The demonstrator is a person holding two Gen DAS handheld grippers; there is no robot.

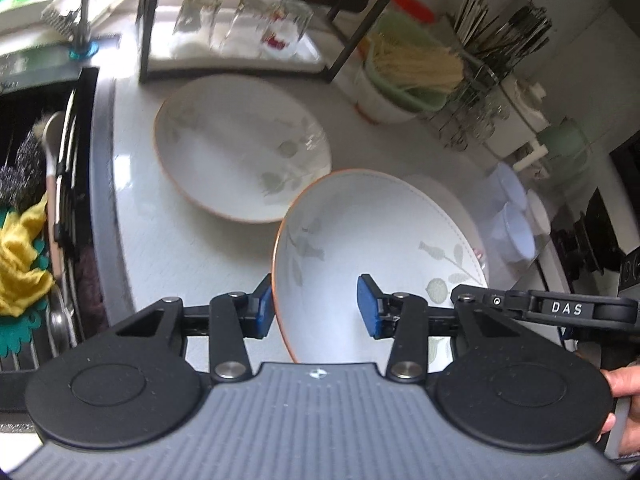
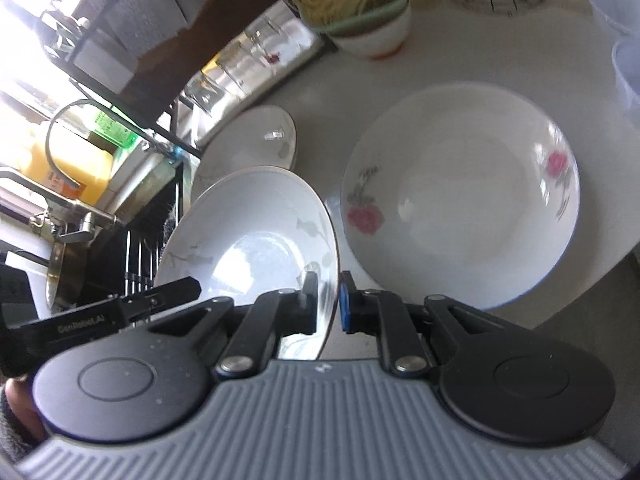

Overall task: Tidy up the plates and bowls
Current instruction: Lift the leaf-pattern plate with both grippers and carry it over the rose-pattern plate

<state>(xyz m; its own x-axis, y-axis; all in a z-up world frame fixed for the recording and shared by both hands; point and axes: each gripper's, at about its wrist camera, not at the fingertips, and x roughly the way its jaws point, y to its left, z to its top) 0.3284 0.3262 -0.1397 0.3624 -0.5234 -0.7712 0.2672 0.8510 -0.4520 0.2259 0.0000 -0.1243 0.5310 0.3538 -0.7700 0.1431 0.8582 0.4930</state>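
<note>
A leaf-patterned plate with an orange rim [image 1: 376, 248] is tilted above the white counter. My right gripper [image 2: 329, 302] is shut on its rim [image 2: 256, 232]. My left gripper [image 1: 316, 306] is open, its jaws on either side of the same plate's other rim, not pinching. A second leaf-patterned plate [image 1: 240, 148] lies flat on the counter beyond; it also shows in the right wrist view [image 2: 248, 136]. A white plate with pink roses [image 2: 460, 196] lies flat to the right of the held plate.
A sink [image 1: 36, 220] with a scourer and yellow cloth is at the left. A black rack with upturned glasses [image 1: 240, 20] stands at the back. Stacked bowls with noodles [image 1: 408, 72], a cutlery holder [image 1: 492, 52] and clear plastic cups [image 1: 516, 216] stand at the right.
</note>
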